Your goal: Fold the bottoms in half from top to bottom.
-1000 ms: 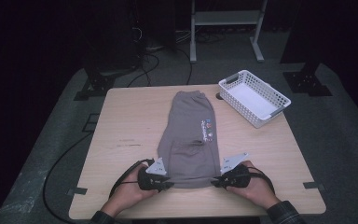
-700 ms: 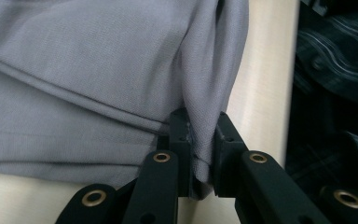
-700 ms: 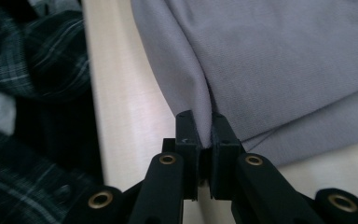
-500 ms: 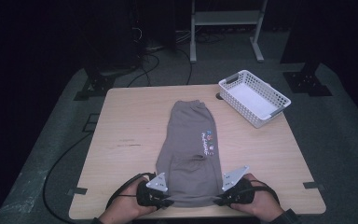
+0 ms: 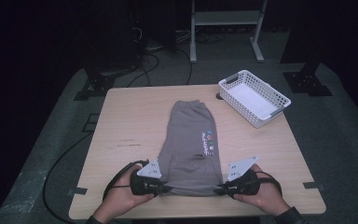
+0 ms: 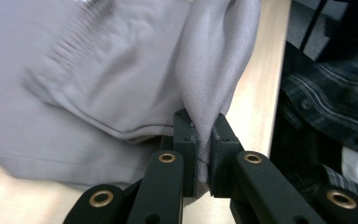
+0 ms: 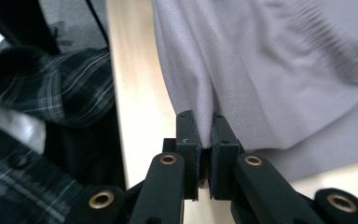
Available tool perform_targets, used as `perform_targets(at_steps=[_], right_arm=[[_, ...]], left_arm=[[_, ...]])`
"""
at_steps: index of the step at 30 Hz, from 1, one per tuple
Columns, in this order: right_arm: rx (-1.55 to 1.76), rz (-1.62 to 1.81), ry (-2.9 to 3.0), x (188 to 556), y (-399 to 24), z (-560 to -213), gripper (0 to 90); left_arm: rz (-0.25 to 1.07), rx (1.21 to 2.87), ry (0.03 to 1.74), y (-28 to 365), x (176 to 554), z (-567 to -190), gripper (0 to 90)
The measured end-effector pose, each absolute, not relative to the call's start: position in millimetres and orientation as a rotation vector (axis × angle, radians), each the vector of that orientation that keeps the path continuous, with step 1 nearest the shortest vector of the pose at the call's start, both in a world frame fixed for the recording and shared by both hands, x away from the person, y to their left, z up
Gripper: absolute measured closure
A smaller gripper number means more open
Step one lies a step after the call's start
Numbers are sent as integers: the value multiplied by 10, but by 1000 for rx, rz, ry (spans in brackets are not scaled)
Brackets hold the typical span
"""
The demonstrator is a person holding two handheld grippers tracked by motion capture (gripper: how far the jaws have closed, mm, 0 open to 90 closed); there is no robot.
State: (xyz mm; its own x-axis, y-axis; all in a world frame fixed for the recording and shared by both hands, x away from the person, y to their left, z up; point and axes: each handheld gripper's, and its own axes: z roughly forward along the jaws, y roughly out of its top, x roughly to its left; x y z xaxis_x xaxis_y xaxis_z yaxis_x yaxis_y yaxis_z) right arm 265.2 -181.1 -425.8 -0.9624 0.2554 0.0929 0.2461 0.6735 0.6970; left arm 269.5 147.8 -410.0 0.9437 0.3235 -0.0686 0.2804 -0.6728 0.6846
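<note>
The grey shorts (image 5: 192,149) lie lengthwise down the middle of the bench (image 5: 130,126), waistband toward twelve o'clock. The near hem is pinched at seven o'clock by the left hand-held gripper (image 5: 164,189) and at five o'clock by the right hand-held gripper (image 5: 221,189), each clamped on a thin fold of cloth. The bites look shallow, so one corner may slip free under uneven pull, skewing the fold. A wide swing toward one o'clock could brush the white basket (image 5: 254,97).
</note>
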Motion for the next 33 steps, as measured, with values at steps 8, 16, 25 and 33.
perform_targets(at_steps=[8,16,25,33], right_arm=[[490,1222,2741,2994,-1828,-4043,844],[571,1247,2649,3388,-1809,-3968,844],[670,1204,2625,3752,-1722,-4120,843],[761,1114,2640,3976,-1667,-4382,843]], left_arm=[[197,2278,468,1499,3035,-3895,841],[293,2217,556,1493,3323,-3866,841],[298,2201,674,1495,3682,-4092,840],[275,2232,759,1428,3915,-4409,838]])
